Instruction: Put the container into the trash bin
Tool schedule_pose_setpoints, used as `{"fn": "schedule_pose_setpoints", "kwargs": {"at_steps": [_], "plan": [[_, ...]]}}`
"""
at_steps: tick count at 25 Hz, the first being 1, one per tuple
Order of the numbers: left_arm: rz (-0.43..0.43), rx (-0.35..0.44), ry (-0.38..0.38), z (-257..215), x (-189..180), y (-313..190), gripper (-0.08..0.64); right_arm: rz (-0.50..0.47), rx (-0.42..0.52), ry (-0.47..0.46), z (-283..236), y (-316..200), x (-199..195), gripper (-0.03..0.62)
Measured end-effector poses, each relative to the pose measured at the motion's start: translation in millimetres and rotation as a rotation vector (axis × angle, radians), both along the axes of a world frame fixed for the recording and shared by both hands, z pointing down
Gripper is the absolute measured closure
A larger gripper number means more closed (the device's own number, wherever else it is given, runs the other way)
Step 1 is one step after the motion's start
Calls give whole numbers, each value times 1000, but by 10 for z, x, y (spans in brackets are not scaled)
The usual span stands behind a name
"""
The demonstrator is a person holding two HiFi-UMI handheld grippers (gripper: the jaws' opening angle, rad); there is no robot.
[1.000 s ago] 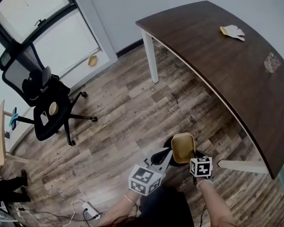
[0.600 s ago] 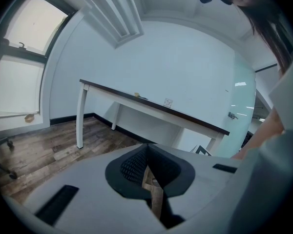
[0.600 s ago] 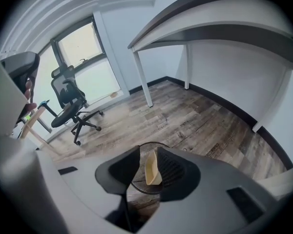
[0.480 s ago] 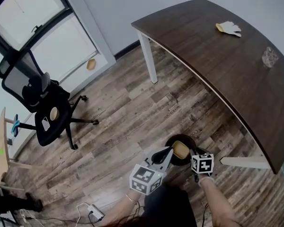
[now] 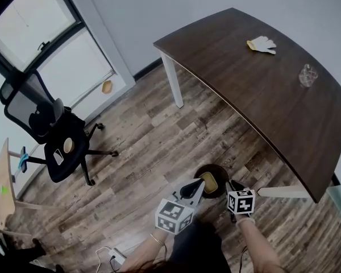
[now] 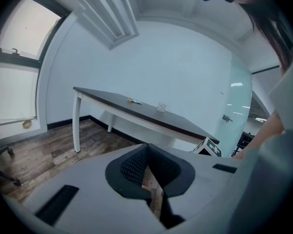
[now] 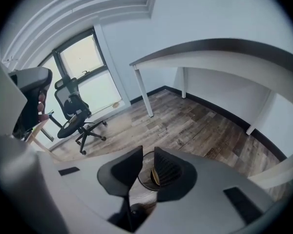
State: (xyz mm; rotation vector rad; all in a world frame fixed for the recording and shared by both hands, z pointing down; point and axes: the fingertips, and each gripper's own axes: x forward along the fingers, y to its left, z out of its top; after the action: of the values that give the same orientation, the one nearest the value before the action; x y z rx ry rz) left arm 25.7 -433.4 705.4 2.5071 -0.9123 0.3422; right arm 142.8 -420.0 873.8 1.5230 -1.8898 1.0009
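Head view, looking steeply down: the container (image 5: 209, 181), a tan open-topped tub, lies inside the round dark bin (image 5: 218, 170) on the wood floor (image 5: 159, 141), just beside the white leg of the table (image 5: 261, 95); both grippers hang above the bin and neither touches it. Left gripper (image 5: 200, 182): in its own view the left gripper (image 6: 146, 152) has its ribbed pads drawn together at the tips, with only a sliver of floor showing below them and nothing between. Right gripper (image 5: 233, 185): in its own view the right gripper (image 7: 147, 167) has its jaws apart and closing on nothing; through the gap the bin rim (image 7: 142, 180) and an edge of the container (image 7: 155, 175) show far below. The drop thus appears complete. Handling, as judged from its look: the container is probably light and thin-walled, like a disposable food tub, fairly stiff along the rim but easily dented in the side walls, and smooth enough to slip from a loose pinch. Should it need reseating, the best hold would be one wall just below the rim, one pad inside and one outside, with gentle pressure. A glove (image 5: 262, 44) and a glass (image 5: 308, 75) lie on the table, well apart from the bin; a chair (image 5: 54, 132) stands by the window.
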Motion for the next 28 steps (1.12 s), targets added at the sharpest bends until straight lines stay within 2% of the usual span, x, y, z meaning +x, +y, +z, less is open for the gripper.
{"fn": "schedule_pose_setpoints", "kwargs": {"at_steps": [11, 15, 23, 28], "plan": [[-9, 19, -10, -882, 153, 305, 540, -7, 109, -30, -1198, 255, 7, 568], [-2, 34, -41, -1072, 198, 440, 540, -2, 156, -31, -1544, 391, 18, 575], [-11, 57, -31, -1527, 249, 655, 540, 79, 255, -50, -2248, 726, 147, 583], [-11, 95, -19, -1810, 264, 724, 540, 72, 351, -31, -2712, 848, 134, 583]]}}
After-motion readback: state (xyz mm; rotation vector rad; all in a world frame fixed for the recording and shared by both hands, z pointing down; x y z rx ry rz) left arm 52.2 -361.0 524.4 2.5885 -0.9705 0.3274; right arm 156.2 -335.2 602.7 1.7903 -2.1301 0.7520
